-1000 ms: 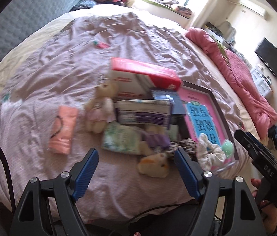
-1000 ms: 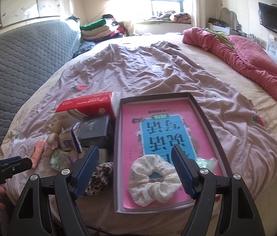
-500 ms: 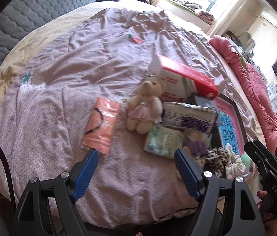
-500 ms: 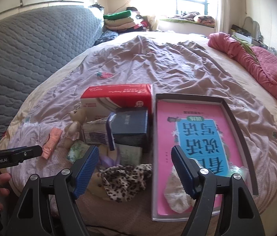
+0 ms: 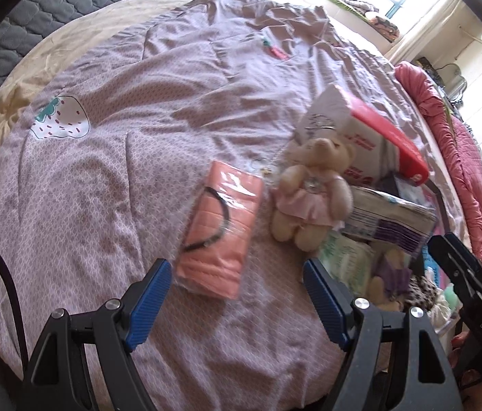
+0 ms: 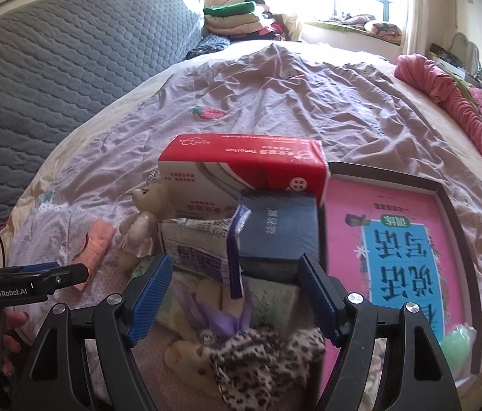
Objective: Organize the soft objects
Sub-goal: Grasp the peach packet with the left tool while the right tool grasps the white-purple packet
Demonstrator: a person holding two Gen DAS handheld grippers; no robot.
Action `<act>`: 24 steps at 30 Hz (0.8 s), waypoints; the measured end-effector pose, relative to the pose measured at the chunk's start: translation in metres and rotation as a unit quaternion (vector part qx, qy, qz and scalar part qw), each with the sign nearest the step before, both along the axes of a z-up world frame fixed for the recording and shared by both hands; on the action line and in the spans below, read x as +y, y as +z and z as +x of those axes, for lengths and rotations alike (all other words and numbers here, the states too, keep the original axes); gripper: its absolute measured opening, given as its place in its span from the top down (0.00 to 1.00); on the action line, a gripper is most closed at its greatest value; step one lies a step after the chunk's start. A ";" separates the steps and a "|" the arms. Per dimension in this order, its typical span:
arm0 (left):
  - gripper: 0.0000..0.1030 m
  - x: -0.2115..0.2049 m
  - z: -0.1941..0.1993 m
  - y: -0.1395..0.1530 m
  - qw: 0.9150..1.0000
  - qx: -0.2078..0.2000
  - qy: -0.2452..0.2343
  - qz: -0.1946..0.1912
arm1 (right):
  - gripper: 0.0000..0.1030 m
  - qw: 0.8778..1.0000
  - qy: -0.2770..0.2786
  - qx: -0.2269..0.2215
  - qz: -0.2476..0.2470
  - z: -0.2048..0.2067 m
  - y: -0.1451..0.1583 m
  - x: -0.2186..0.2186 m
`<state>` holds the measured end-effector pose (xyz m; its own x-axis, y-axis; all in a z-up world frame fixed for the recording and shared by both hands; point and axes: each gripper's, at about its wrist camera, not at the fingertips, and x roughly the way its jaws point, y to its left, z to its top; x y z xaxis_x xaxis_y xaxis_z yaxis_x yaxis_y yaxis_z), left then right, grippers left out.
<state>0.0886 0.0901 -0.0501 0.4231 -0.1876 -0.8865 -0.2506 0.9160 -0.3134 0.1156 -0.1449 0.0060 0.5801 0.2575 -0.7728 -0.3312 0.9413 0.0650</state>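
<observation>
Soft objects lay clustered on the bed [image 5: 111,157], on its mauve quilt w/ strawberry prints. Biggest item was the dark-rimmed tray [image 6: 446,202] on the right side of the heap, w/ a pink-and-blue printed sheet lying flat in it and a pale green soft thing [image 6: 460,337] in its near corner. Next, the red-and-white tissue pack [image 6: 241,164] sat at the far side of the pile, just beside the tray's left rim. Touching its near side, a dark blue box [image 6: 278,236], and left of that a white-and-purple plastic pack [image 6: 196,250]. A pale green wipes pack [image 5: 343,260] lay below those.

You had the bear in a pink dress [image 5: 309,198] lying against the tissue pack's left end, a bit blurred in the left wrist view. Just left of it, apart from the heap, was the salmon-pink folded cloth in a clear bag [image 5: 220,236], w/ a black hair tie on top. At the near edge a leopard-print scrunchie [image 6: 261,359] rested partly over a small plush in a purple dress [image 6: 206,315].

Your left gripper [image 5: 237,304] was spread wide, nothing between the blue pads, hovering just short of the bagged cloth. Your right gripper [image 6: 232,301] was likewise spread apart and held nothing, poised over the purple plush and scrunchie.
</observation>
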 end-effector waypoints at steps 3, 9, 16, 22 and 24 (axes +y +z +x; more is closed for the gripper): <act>0.24 0.005 0.008 -0.008 1.000 0.007 0.003 0.003 | 0.25 1.000 0.005 0.005 0.004 0.009 -0.005 0.007; 0.24 0.009 0.020 -0.020 1.000 0.010 0.004 0.004 | 0.28 1.000 0.020 0.009 0.008 0.017 -0.012 0.021; 0.24 0.009 0.027 -0.023 1.000 0.001 0.001 0.011 | 0.57 0.999 0.053 0.010 -0.007 0.011 -0.021 0.037; 0.34 0.006 0.032 -0.026 1.000 -0.005 -0.004 0.024 | 0.86 0.997 0.064 0.029 0.032 0.011 -0.024 0.031; 0.43 0.005 0.033 -0.028 0.999 -0.001 -0.002 0.034 | 0.86 0.997 0.064 0.029 0.041 0.008 -0.021 0.029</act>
<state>0.1219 0.0956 -0.0778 0.4239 -0.1288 -0.8965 -0.2462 0.9362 -0.2509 0.1239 -0.1159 -0.0147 0.4931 0.3903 -0.7775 -0.4424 0.8820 0.1622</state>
